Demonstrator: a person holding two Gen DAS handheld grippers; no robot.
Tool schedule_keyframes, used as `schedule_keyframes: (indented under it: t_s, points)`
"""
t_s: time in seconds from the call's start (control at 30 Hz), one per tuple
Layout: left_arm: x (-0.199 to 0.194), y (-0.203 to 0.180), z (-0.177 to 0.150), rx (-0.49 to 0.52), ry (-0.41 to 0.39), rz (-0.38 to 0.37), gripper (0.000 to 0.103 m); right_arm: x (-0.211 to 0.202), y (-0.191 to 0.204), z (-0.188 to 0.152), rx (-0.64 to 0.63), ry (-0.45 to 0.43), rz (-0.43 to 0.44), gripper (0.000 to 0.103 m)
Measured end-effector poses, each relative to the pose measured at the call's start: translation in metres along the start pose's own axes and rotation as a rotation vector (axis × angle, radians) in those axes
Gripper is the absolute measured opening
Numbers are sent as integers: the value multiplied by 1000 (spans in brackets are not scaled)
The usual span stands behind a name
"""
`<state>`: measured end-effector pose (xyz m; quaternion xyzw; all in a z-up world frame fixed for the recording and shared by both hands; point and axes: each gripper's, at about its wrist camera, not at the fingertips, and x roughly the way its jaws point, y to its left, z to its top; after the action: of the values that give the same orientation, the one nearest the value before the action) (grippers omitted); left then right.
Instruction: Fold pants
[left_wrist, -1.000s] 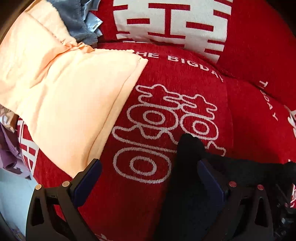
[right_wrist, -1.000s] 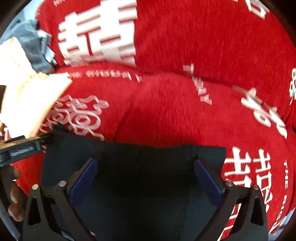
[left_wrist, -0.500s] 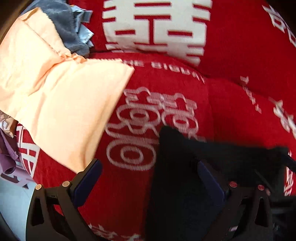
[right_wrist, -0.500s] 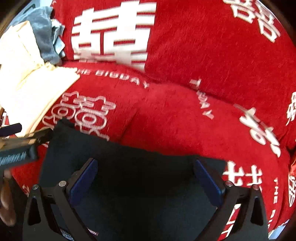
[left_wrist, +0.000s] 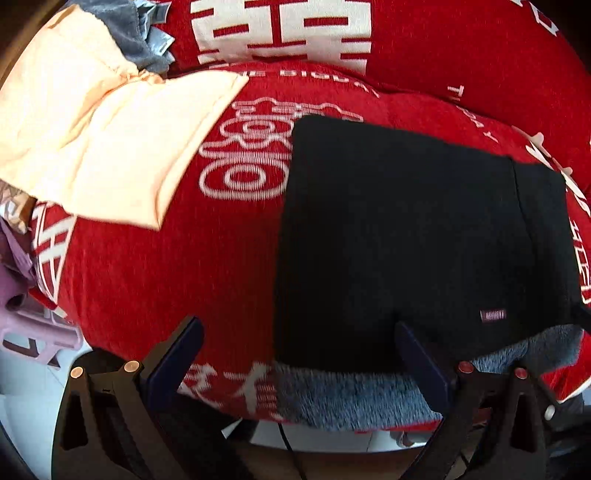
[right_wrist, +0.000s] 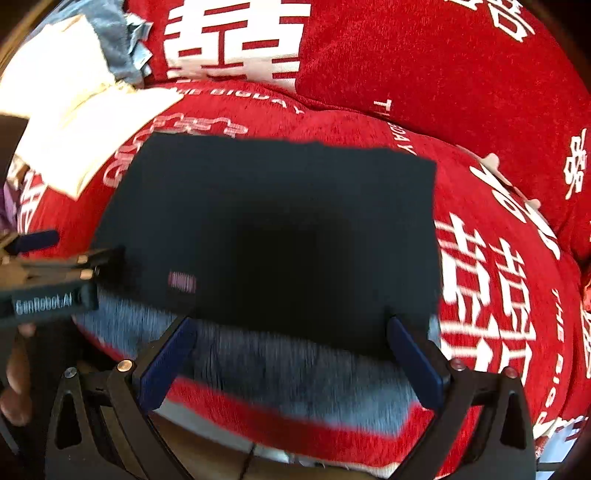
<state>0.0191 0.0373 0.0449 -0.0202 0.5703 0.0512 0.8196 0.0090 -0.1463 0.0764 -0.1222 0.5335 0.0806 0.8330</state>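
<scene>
- Black pants (left_wrist: 413, 236) lie folded into a flat rectangle on the red sofa cushion (left_wrist: 166, 288); grey fleece lining shows along the near edge.
- Left gripper (left_wrist: 299, 365): jaws wide apart, nothing between them, right finger over the pants' near edge.
- Right gripper (right_wrist: 291, 362): jaws wide apart, empty, above the grey edge.
- Peach cloth (left_wrist: 103, 125) lies left of the pants, not touching them.

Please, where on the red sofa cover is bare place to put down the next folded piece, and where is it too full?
Bare red sofa cover lies between the peach cloth and the black folded pants. A second patch is right of the pants, on the white-lettered seat. The far left corner is crowded: peach cloth, grey garment, purple clothing.
</scene>
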Motion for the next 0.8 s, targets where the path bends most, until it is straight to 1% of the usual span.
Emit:
schedule_keyframes:
  t_s: [0.1, 0.17, 0.2, 0.27, 0.33, 0.4, 0.47, 0.5, 0.57, 0.67, 0.8]
  points:
    - [-1, 1, -8, -20, 6, -10, 103, 0, 11, -17, -47, 7, -44, 103]
    - [-4, 0, -13, -20, 7, -14, 103, 0, 14, -23, -53, 11, -68, 103]
    - [-6, -2, -15, -15, 4, -8, 103, -1, 16, -26, -49, 17, -66, 103]
    - [-12, -3, -20, -10, -9, -4, 103, 0, 13, -31, -13, 39, -33, 103]
    - [-15, -5, -21, -4, -18, -9, 103, -6, 8, -34, 19, 8, -34, 103]
    - [-13, -8, -21, 9, -14, 4, 103, -11, 5, -35, 34, -19, -23, 103]
    - [-8, -9, -21, 6, 4, 3, 103, -5, 3, -33, 41, -5, -7, 103]
    - [-8, -8, -20, 3, 8, 1, 103, 2, 2, -33, 39, 20, 2, 103]
    - [-15, -9, -20, 13, -3, -4, 103, 10, 1, -32, 45, 53, 2, 103]
    - [-32, -15, -13, 33, -54, -25, 103, -5, -1, -27, 66, 12, 5, 103]
    - [-51, -20, 0, 12, -83, -75, 103, -28, -3, -13, 64, -36, -80, 103]
